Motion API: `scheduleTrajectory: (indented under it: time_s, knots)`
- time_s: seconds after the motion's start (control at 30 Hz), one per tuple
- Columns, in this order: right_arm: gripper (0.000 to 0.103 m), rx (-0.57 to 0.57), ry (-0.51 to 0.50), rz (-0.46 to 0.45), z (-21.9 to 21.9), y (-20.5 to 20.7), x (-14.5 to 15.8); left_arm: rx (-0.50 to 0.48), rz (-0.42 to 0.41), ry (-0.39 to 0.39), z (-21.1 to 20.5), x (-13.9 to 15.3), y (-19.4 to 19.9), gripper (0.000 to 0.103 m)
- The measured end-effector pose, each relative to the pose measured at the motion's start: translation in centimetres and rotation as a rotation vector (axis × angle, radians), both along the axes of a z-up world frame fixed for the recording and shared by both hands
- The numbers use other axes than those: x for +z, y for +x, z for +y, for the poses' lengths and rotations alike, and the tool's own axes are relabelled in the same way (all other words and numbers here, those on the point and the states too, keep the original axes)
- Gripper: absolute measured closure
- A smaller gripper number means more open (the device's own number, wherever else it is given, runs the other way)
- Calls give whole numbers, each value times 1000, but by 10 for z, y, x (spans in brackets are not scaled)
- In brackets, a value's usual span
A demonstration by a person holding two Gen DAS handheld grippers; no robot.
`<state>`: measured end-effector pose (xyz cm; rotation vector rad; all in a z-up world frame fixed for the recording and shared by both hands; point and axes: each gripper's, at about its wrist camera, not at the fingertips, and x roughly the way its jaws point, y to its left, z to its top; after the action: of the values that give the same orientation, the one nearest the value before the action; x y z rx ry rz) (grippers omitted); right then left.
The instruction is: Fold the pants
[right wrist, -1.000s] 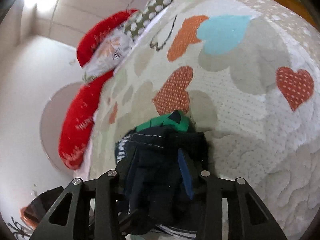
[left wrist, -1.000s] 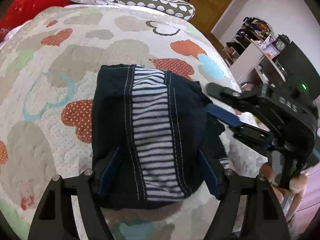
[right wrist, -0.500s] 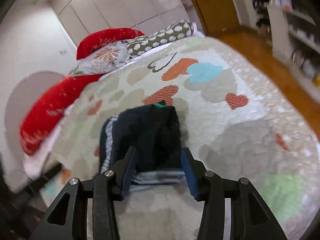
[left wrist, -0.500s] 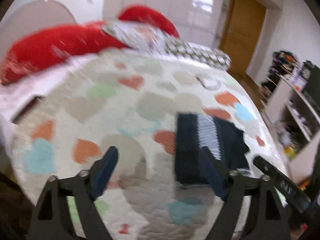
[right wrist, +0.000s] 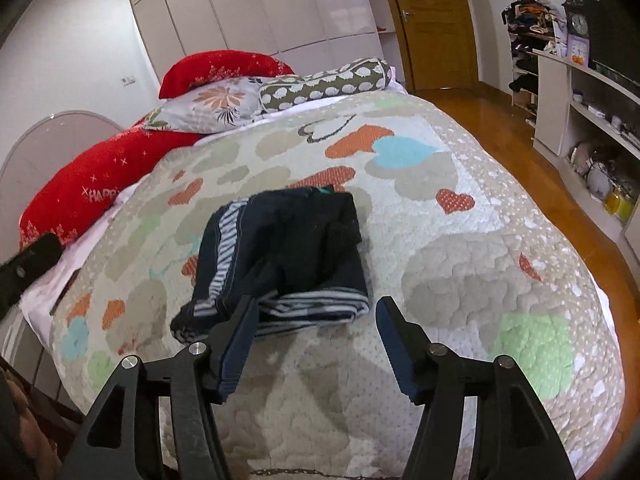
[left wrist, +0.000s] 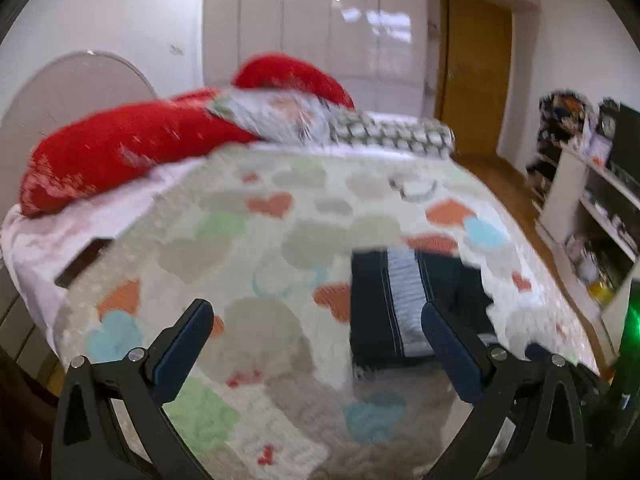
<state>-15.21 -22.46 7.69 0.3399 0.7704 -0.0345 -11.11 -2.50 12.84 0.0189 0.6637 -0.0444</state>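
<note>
Both grippers stand with their jaws wide apart and hold nothing: the left gripper [left wrist: 316,336] hangs over the quilted bed [left wrist: 280,216], and the right gripper [right wrist: 314,328] hangs over the near part of the same bed. The pants [right wrist: 280,260] lie on the quilt as a compact dark bundle with a striped band, so I judge that the folding is almost finished or finished. To do this step well, each gripper should rise straight away from the cloth, so that no finger drags a layer and opens the fold; the loose corner at 7 o'clock of the bundle may want one light tuck. In the right wrist view the pants are just beyond the fingertips, at 12 o'clock. In the blurred left wrist view the pants [left wrist: 400,304] are at 1 o'clock, partly behind the right finger.
</note>
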Motion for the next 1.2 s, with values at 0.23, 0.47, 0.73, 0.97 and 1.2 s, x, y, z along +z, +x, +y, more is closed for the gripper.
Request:
scheduleTrajectory:
  time_s: [0.23, 0.47, 0.73, 0.97, 1.2]
  knots:
    - [37, -10, -20, 41, 3, 3, -10, -29, 69, -38, -1, -15, 5, 0]
    - [36, -8, -25, 62, 5, 2, -14, -33, 96, -80, 4, -19, 6, 0]
    - [35, 3, -33, 78, 10, 3, -18, -38, 125, -88, 4, -24, 9, 0]
    - [34, 11, -39, 88, 13, 5, -19, -37, 126, -89, 4, -24, 9, 0]
    - [34, 19, -47, 94, 16, 6, -20, -44, 129, -95, 3, -25, 10, 0]
